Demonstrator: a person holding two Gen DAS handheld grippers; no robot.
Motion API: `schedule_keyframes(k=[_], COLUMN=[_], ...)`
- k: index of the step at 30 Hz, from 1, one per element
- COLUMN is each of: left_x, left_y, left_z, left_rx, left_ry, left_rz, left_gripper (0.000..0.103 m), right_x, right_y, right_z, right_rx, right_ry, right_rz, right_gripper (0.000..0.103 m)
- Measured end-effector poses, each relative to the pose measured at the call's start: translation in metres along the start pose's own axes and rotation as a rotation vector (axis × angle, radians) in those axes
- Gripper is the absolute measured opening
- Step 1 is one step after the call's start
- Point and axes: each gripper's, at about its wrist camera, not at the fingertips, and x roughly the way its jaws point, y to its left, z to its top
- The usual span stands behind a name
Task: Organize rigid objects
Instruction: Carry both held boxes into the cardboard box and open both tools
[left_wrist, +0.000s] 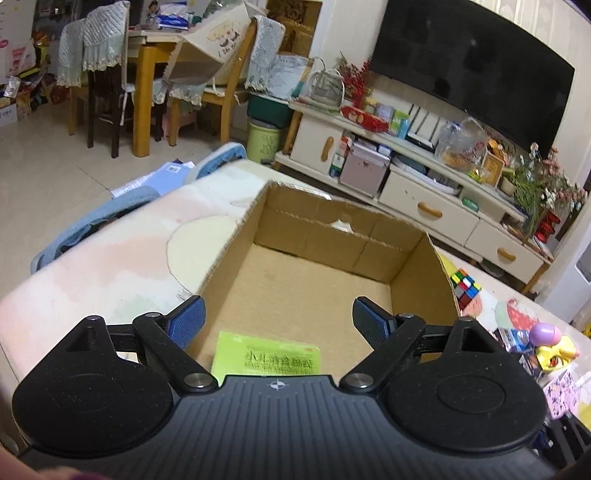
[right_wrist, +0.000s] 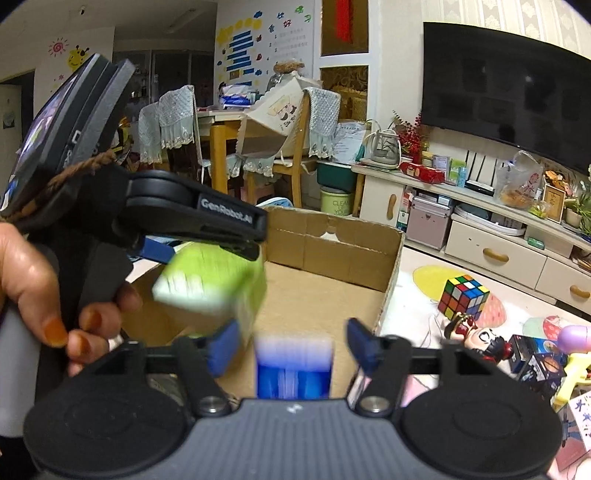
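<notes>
Dropping stage: right gripper (right_wrist: 288, 341) jaws apart, blurred blue box (right_wrist: 293, 369) loose between fingers, over cardboard box (right_wrist: 332, 254). Left gripper (left_wrist: 279, 321) jaws apart, green carton (left_wrist: 266, 356) below fingers. Judged light, stiff cartons; grip flat sides. Rubik's cube (right_wrist: 463, 297) beyond right finger.

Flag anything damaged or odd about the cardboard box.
The cardboard box has a ragged tear in its far wall's top edge, with white showing through. A green box and a blue box look motion-blurred above its near end, apparently mid-drop.
</notes>
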Motion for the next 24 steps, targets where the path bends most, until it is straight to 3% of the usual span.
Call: schedule_keyframes(k=[10, 20, 24], left_x=[-0.017, -0.008, 0.008], left_y=[0.006, -0.034, -0.043], left_z=[-0.001, -0.028, -0.034], left_rx=[-0.05, 0.057, 0.096], left_ry=[-0.11, -0.173, -0.198], left_rz=[-0.025, -0.11, -0.087], left_gripper=[0.103, 0.103, 0.103], right_x=[-0.024, -0.042, -0.046], right_y=[-0.014, -0.034, -0.041], right_z=[-0.013, -0.029, -0.037], right_rx=[0.049, 0.062, 0.074], right_ry=[-0.03, -0.031, -0.017], right_rz=[-0.055, -0.132, -0.151], right_gripper=[0.083, 0.088, 0.089])
